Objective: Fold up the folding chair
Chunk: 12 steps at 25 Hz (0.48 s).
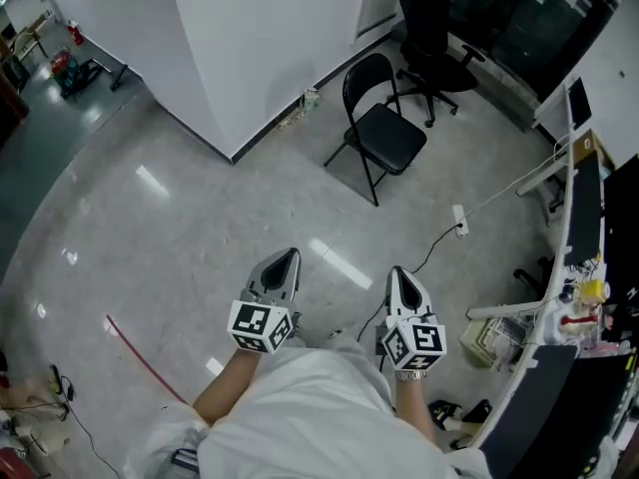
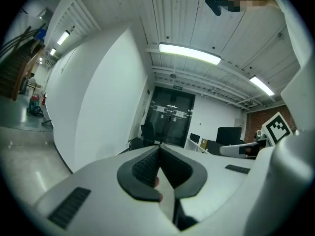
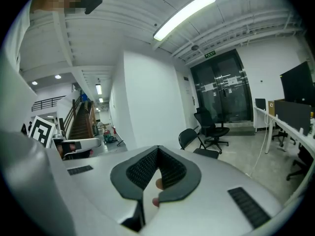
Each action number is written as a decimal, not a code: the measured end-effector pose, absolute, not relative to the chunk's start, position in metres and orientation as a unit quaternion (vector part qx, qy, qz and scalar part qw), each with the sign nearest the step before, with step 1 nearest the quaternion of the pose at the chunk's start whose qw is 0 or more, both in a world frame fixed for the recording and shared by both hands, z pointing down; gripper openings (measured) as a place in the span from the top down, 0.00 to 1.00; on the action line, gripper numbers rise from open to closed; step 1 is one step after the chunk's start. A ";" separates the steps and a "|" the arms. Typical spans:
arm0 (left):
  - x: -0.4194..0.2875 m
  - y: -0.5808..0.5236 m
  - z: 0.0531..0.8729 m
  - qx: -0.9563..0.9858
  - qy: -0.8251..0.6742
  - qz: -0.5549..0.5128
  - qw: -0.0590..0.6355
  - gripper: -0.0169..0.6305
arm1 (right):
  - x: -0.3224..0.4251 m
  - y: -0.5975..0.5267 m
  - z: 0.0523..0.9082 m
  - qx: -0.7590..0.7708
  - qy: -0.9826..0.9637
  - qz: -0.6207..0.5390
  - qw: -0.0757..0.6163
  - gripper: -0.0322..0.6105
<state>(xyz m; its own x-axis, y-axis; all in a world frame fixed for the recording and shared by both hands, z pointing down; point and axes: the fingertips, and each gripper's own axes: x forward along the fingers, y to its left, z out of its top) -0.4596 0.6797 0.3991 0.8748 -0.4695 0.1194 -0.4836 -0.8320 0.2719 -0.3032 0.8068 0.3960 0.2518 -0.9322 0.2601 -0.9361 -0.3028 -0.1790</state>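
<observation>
Ahead on the glossy grey floor (image 1: 200,228), well apart from me, the black metal folding chair (image 1: 379,133) stands unfolded; my left gripper (image 1: 290,257) and right gripper (image 1: 399,272) hold their jaws together, empty.

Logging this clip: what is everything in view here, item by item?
folding chair: one, black, unfolded, on the floor near the wall's corner
office chair: one, black, behind the folding chair
wall: one, white, upper middle
power strip: one, white, on the floor right of the folding chair, with a cable attached
strip: one, red, on the floor at lower left
desk: one, dark top, right edge, cluttered
left tongs: one, grey-white, shut and empty, lower centre
right tongs: one, grey-white, shut and empty, beside the left
person's top: one, white, bottom centre
</observation>
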 end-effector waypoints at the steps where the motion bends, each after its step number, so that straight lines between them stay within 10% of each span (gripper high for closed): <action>1: -0.464 0.675 0.398 0.957 -0.248 0.020 0.149 0.96 | -0.307 0.803 0.396 0.793 -0.588 0.160 0.001 0.94; 12: -0.464 0.647 0.404 0.955 -0.242 0.003 0.173 0.96 | -0.308 0.772 0.410 0.781 -0.597 0.184 0.001 0.94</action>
